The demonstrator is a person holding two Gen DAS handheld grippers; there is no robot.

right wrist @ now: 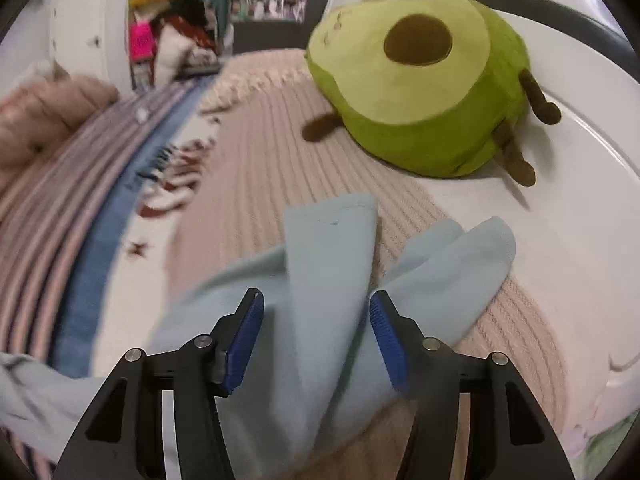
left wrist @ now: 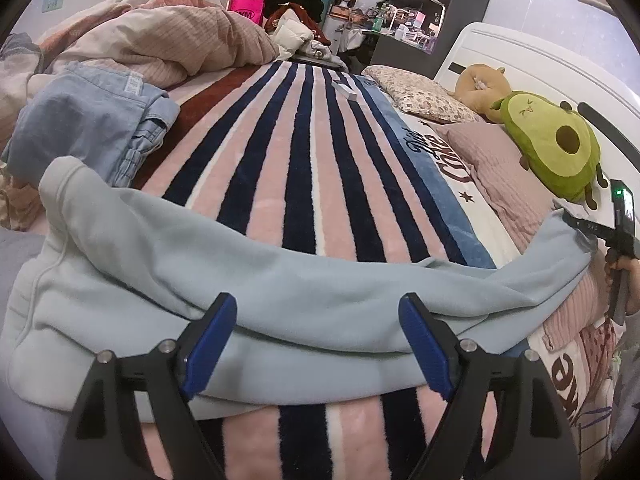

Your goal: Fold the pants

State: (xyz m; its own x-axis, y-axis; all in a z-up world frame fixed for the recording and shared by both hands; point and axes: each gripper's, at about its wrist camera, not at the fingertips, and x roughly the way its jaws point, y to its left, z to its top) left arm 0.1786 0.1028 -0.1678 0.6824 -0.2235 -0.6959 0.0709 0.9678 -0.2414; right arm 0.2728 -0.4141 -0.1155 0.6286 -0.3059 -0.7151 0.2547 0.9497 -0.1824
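From the left wrist, your left gripper (left wrist: 318, 344) sits nearest, its blue fingers (left wrist: 212, 344) spread wide and holding nothing; the light blue pants (left wrist: 280, 300) lie just beyond and partly between the tips, on the striped blanket (left wrist: 304, 184); their long axis runs crosswise to your fingers, waistband end to the left, leg end stretching right toward the avocado plush (left wrist: 552, 148); the right gripper's body (left wrist: 622, 232) shows at that far leg end, so that hand is the nearer one to the cuffs; a heap of denim (left wrist: 92, 120) lies left of the plush, well apart from the pants; no containers show here.

From the right wrist, your right gripper (right wrist: 316, 344) is partly open, jaws standing either side of a raised fold of the pants' leg (right wrist: 332, 264); whether the pads actually pinch it I cannot tell, as the view is blurred; two cuff ends (right wrist: 460, 252) lie just ahead, pointing at the avocado plush (right wrist: 420, 92) on the ribbed pink cover (right wrist: 256, 152); I judge the coming fold depends on carrying that leg end leftward, along the long axis.
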